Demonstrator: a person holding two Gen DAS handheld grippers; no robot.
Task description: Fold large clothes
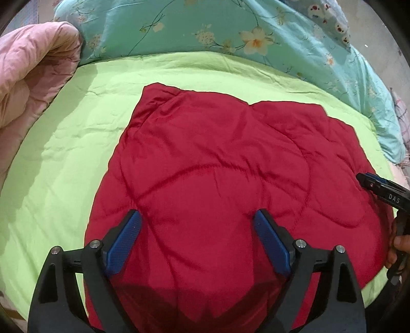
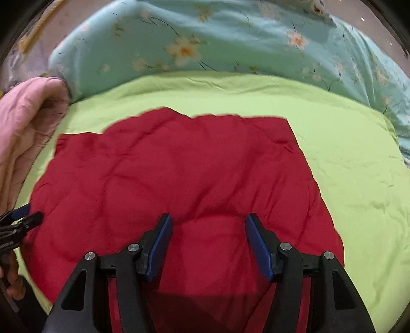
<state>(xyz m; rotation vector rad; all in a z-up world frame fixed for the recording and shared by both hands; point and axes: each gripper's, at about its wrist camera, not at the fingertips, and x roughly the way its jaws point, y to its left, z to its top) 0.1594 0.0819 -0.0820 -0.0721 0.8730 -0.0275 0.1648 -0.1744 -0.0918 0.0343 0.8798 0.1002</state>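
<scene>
A: Report the work surface.

B: A bed covered by a lime-green sheet [image 1: 77, 143], lightly creased. A red quilted garment [image 1: 230, 166] lies flat on the sheet, roughly central, with stitched seams crossing its face. In the right wrist view the same garment [image 2: 179, 174] shows a straight far edge with a square corner at its right end; the green sheet [image 2: 346, 153] is exposed on that side.

A: Surrounding items?

B: A turquoise floral duvet [image 1: 205, 28] is bunched along the far edge of the sheet and curves down the right side. A pink quilt [image 1: 33, 66] is heaped at the left, touching the sheet edge and resting against the duvet. Both also appear in the right wrist view: duvet [image 2: 230, 38], pink quilt [image 2: 28, 115]. Another patterned fabric, pale with small red motifs [image 1: 330, 18], sits beyond the duvet at the far right. Little of the room beyond the bed is discernible.

A: Gripper status?

B: Left gripper [image 1: 200, 220]: jaws spread wide, blue pads clear, holding nothing, positioned above the near part of the garment. Right gripper [image 2: 208, 222]: jaws likewise parted, nothing between the pads, above the garment's near edge region. In the left wrist view, the right gripper's tip [image 1: 371, 181] is at the garment's right edge; whether it contacts the fabric cannot be determined.
</scene>
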